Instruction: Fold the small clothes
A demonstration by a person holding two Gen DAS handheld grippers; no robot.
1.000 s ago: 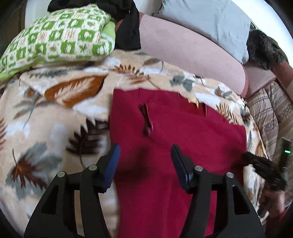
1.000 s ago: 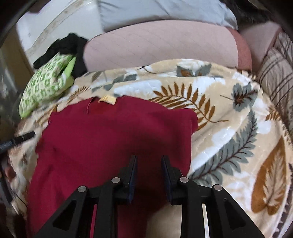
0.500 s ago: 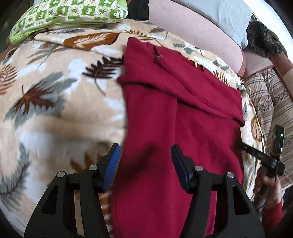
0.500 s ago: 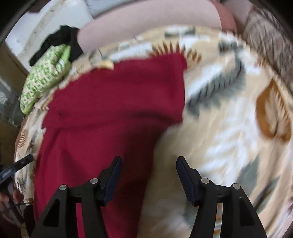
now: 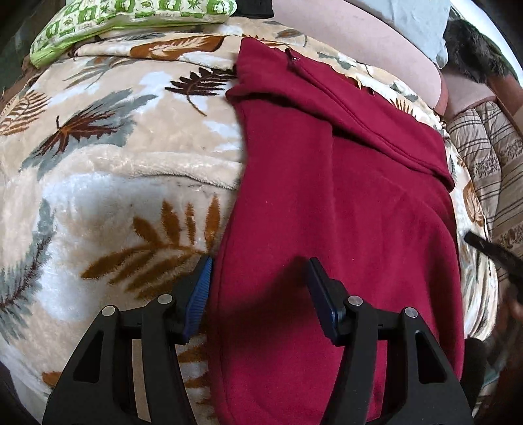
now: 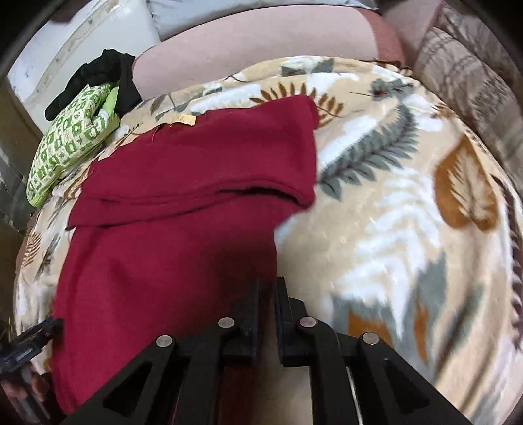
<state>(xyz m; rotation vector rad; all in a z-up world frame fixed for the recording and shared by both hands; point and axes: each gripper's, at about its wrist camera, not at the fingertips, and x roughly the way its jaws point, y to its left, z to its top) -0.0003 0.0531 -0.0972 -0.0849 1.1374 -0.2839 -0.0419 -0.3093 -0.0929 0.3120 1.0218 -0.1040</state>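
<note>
Two things changed in the last second: the red garment (image 5: 327,202) on the bed's leaf blanket (image 5: 108,183) got its top folded down, and the right gripper (image 6: 268,294) went from fingers apart to clamped on the lower hem while the left gripper (image 5: 258,281) stays spread, so another fold's probably coming.

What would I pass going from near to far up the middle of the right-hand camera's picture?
Right gripper → red garment → leaf-patterned blanket → pink cushion → grey pillow.
</note>
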